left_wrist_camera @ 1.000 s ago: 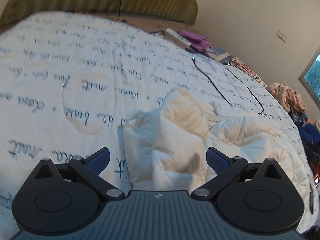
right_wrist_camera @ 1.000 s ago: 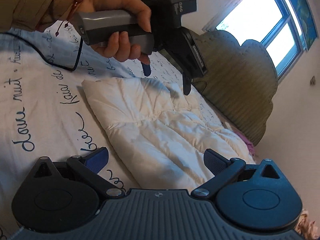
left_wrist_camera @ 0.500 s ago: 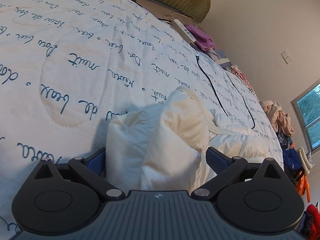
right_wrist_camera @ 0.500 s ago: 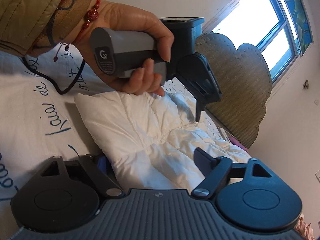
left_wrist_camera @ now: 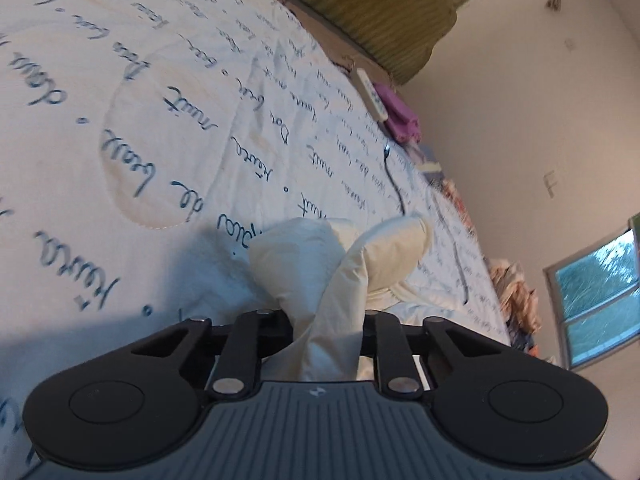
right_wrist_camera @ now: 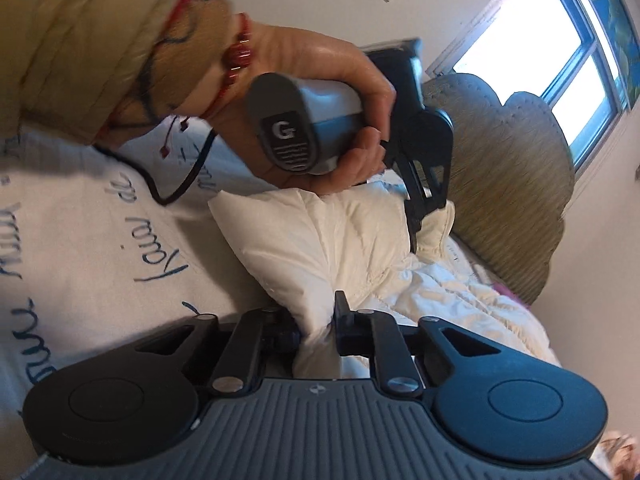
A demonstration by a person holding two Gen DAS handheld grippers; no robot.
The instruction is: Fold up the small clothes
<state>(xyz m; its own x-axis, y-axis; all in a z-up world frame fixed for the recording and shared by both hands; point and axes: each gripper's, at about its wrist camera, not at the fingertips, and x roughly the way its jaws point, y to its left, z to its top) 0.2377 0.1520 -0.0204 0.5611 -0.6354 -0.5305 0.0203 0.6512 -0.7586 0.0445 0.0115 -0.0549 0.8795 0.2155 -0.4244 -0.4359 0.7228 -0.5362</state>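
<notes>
A white quilted puffy garment [left_wrist_camera: 304,256] lies on the bed. In the left wrist view my left gripper [left_wrist_camera: 326,332] has a bunched fold of it squeezed between its jaws, which are closing. The right wrist view shows the same garment [right_wrist_camera: 320,232] stretching away, and my right gripper [right_wrist_camera: 318,332] pinches its near edge, jaws also closing. The left gripper [right_wrist_camera: 416,216] appears there too, held in a person's hand [right_wrist_camera: 332,92] and biting the garment's far corner. The pads of both grippers are buried in fabric.
The bedspread [left_wrist_camera: 160,128] is white with blue script. A black cable [left_wrist_camera: 396,184], a white power strip [left_wrist_camera: 372,94] and a purple cloth [left_wrist_camera: 400,116] lie near the olive headboard [left_wrist_camera: 380,4]. Clothes [left_wrist_camera: 516,288] are heaped past the bed's right side, under a window [left_wrist_camera: 600,304].
Both grippers went from wide open around the garment to pinched on it. The left one rolled and dipped, and the fabric bunched up between its jaws.
</notes>
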